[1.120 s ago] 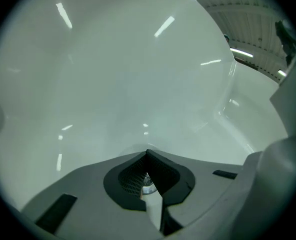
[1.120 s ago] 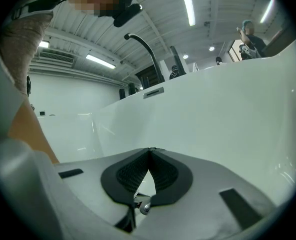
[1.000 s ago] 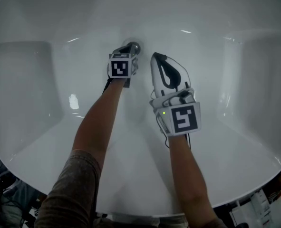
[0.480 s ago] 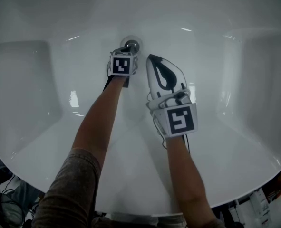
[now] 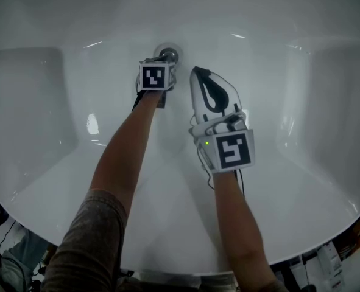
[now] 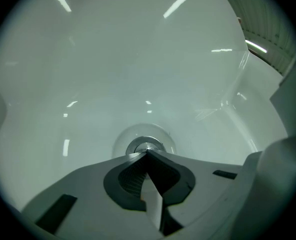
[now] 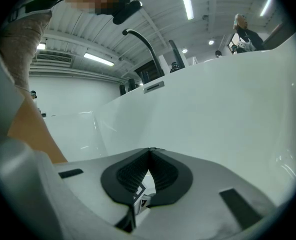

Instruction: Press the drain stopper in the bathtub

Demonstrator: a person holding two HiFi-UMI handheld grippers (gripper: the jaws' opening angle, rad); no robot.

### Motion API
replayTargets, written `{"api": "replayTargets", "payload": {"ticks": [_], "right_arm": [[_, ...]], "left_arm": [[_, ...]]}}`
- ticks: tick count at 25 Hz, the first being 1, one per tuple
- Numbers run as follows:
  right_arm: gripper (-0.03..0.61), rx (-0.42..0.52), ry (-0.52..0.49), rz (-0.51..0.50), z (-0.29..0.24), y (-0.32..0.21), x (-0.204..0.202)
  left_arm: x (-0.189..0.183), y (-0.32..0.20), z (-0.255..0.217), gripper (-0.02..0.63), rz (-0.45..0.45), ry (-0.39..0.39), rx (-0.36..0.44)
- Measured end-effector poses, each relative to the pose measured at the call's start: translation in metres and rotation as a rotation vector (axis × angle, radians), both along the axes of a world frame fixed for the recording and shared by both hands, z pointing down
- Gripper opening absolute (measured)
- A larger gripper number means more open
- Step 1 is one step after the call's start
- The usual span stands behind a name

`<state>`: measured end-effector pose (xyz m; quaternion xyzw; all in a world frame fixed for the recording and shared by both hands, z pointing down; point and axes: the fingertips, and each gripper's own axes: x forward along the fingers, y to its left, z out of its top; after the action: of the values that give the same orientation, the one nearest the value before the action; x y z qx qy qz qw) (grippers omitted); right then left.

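Note:
A round chrome drain stopper (image 5: 168, 55) (image 6: 145, 146) sits in the floor of the white bathtub (image 5: 58, 120). My left gripper (image 5: 165, 61) (image 6: 147, 153) is shut, its closed tips right at the near edge of the stopper; whether they touch it is unclear. In the left gripper view the jaws meet tip to tip with nothing between them. My right gripper (image 5: 197, 73) (image 7: 149, 150) is also shut and empty, held a little right of the drain and pointing at the tub wall (image 7: 228, 99).
The tub's sloped sides (image 5: 326, 102) rise on both sides. A dark curved faucet (image 7: 145, 41) stands on the rim in the right gripper view. Cables and gear (image 5: 326, 263) lie outside the tub's near edge.
My left gripper has crept forward onto the drain stopper's near edge. The right gripper shifted slightly left and stayed shut.

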<state>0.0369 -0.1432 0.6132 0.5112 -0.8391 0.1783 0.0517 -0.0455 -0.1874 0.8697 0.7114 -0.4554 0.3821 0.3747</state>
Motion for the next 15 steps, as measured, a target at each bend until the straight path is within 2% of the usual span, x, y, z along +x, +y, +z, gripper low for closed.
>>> {"api": "replayTargets", "payload": {"ticks": [4,9,15], "right_arm": [[-0.005,-0.010,0.019,-0.007,-0.004,0.000,0.002],[-0.005,-0.030,0.025,-0.007,-0.019,0.013,0.002],[-0.005,-0.021,0.033,-0.012,-0.078,0.033,0.000]], "left_arm": [[0.002,0.001,-0.010,0.005,-0.048,0.044,-0.001],[0.004,0.010,-0.036,0.005,-0.042,0.018,0.011],[0.015,0.024,-0.113,0.005,-0.054,0.053,0.034]]}}
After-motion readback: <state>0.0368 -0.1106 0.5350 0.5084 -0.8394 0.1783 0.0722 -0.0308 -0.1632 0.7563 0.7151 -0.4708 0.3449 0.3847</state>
